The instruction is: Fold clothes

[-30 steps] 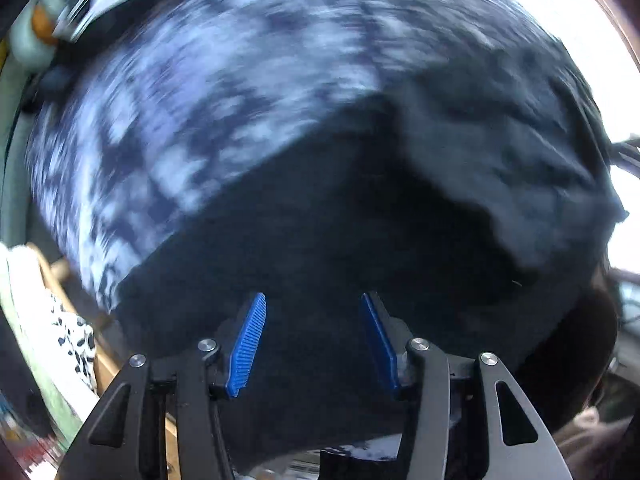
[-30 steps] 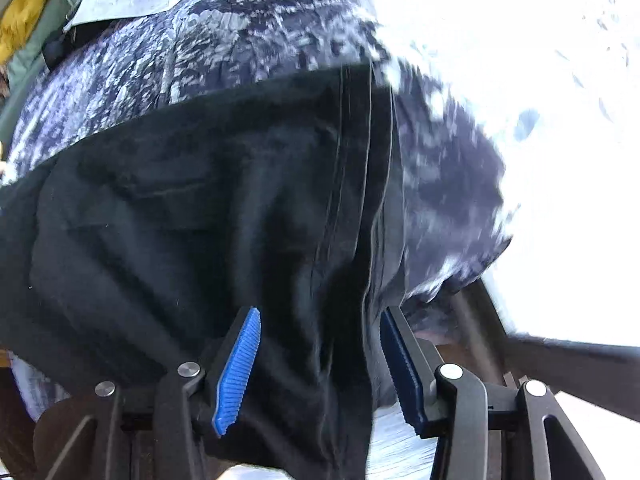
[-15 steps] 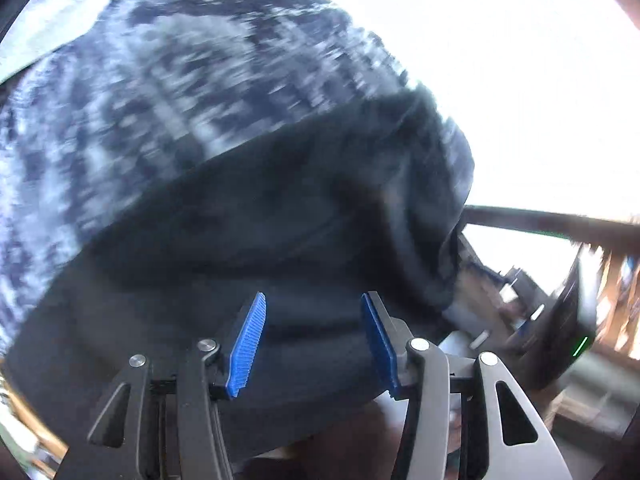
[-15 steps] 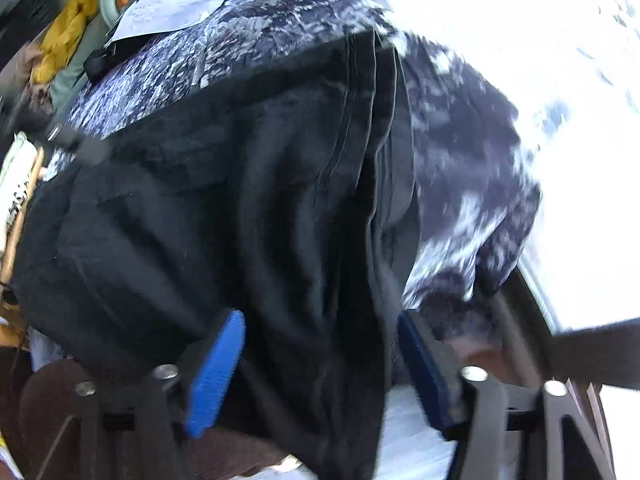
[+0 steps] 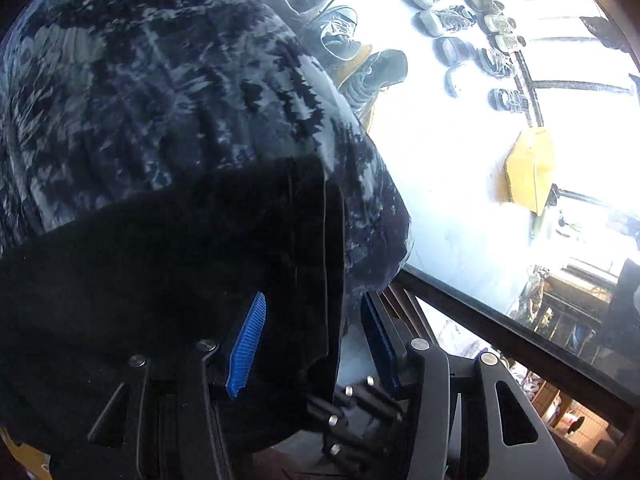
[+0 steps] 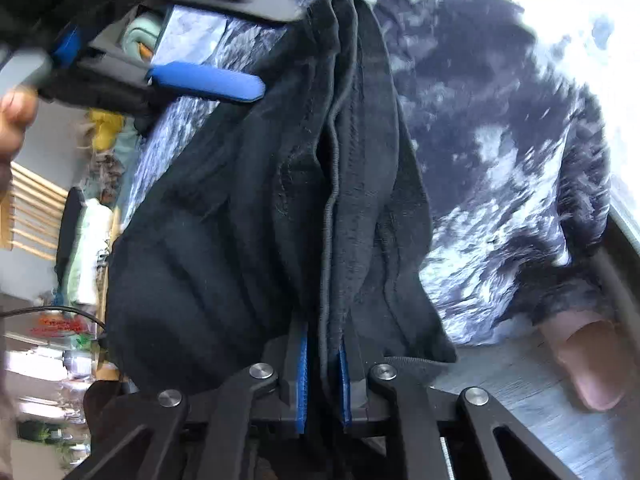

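Observation:
A black garment (image 6: 224,240) lies folded over a blue-and-white mottled fabric (image 5: 152,92). In the right wrist view my right gripper (image 6: 323,344) is shut on the garment's bunched, seamed edge, and the cloth runs up from between the pads. My left gripper (image 5: 314,298) stands open over the garment's right edge (image 5: 334,264). The black hem lies between the fingers and neither pad presses on it. One blue pad (image 6: 204,82) of the left gripper shows blurred at the top left of the right wrist view, above the black cloth.
Beyond the mottled fabric (image 6: 500,168), several shoes (image 5: 460,20) and a yellow object (image 5: 528,168) lie on a pale floor. A dark wooden rail (image 5: 500,320) runs under the cloth's right end. A thumb (image 6: 592,360) rests at the lower right, and clutter (image 6: 80,256) fills the left.
My left gripper swept right across the black garment to its right edge, still open. My right gripper widened, then closed on the garment's bunched edge.

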### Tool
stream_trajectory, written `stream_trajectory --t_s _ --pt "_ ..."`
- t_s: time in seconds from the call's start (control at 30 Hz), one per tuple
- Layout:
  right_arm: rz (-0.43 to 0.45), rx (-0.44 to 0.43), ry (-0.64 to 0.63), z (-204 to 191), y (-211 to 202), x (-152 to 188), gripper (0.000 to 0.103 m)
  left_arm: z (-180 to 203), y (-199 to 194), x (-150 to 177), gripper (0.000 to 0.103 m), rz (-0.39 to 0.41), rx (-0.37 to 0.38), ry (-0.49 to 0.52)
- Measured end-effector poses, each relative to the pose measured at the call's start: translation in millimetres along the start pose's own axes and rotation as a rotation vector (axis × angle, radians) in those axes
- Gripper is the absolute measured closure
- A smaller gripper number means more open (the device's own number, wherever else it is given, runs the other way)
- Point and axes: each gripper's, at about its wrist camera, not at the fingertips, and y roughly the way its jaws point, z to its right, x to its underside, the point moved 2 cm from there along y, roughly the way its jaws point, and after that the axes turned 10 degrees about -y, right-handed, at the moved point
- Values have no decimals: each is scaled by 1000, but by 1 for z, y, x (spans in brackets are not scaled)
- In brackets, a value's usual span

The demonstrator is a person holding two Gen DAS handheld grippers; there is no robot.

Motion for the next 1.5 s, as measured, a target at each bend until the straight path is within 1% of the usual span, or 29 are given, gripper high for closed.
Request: stream_trajectory --t_s 0.07,0.13,0.2,0.23,0.27,0.37,0.43,0.5,0.57,0.63,0.67,0.7,0.73,0.8,0.87,0.93,1.1,1.17,1.2,1.23,1.27,1.3,1.33,1.37,1.4,1.43,1.5 --pt "-3 77 -87 -22 -4 -2 96 4 1 -2 52 14 -22 -9" --pt "18 92 -135 -41 -11 -4 96 8 6 5 51 12 -42 -10" --pt "35 138 -201 -59 -17 -7 96 13 14 13 46 -12 -78 -10" --pt "35 143 -229 -65 -17 -8 96 15 18 14 45 -23 -103 -10" --pt "29 144 -238 -69 -16 -9 96 17 22 15 45 -27 -137 -7" --pt "11 182 -249 -69 -8 -12 96 28 36 20 45 -21 -279 32" --pt "12 182 -243 -67 -7 -12 96 35 46 22 45 -10 -351 55" --pt "14 175 -227 -63 -7 -10 96 37 55 25 45 -18 -392 74" --pt "8 181 -221 -62 -4 -4 96 35 56 27 46 5 -406 76" --pt "13 173 -222 -56 -11 -2 96 33 55 30 49 17 -421 102" --pt "17 167 -220 -56 -12 -3 96 31 54 31 56 22 -429 115" --pt "22 157 -220 -57 -14 -3 96 29 52 33 65 28 -435 124" --pt "29 154 -225 -57 -17 -3 96 25 49 33 69 33 -436 132" --pt "43 153 -239 -59 -23 -2 96 17 42 34 88 37 -414 149" --pt "42 156 -242 -60 -23 0 96 6 34 35 92 25 -366 155" --pt "39 161 -237 -60 -22 2 96 -4 24 38 94 27 -339 167" --pt "22 193 -215 -57 -13 8 95 -27 -3 54 95 72 -337 217" --pt "29 199 -207 -49 -16 11 91 -37 -13 63 95 88 -344 237" --pt "31 199 -202 -46 -16 12 85 -41 -17 68 95 96 -346 246" --pt "27 198 -201 -43 -18 13 78 -44 -21 72 95 102 -344 258" --pt "33 197 -199 -40 -21 15 59 -48 -25 79 95 108 -341 267" --pt "43 197 -197 -38 -25 16 52 -51 -27 88 95 113 -339 275" --pt "45 199 -209 -37 -29 18 49 -55 -30 95 95 118 -340 286" --pt "44 202 -226 -36 -32 19 46 -83 -40 110 95 122 -340 295" --pt "39 207 -246 -35 -34 19 36 -102 -49 127 95 125 -339 300" --pt "32 213 -265 -33 -34 20 28 -104 -51 135 95 128 -336 304" --pt "21 223 -293 -29 -33 20 27 -116 -69 133 95 126 -322 303"
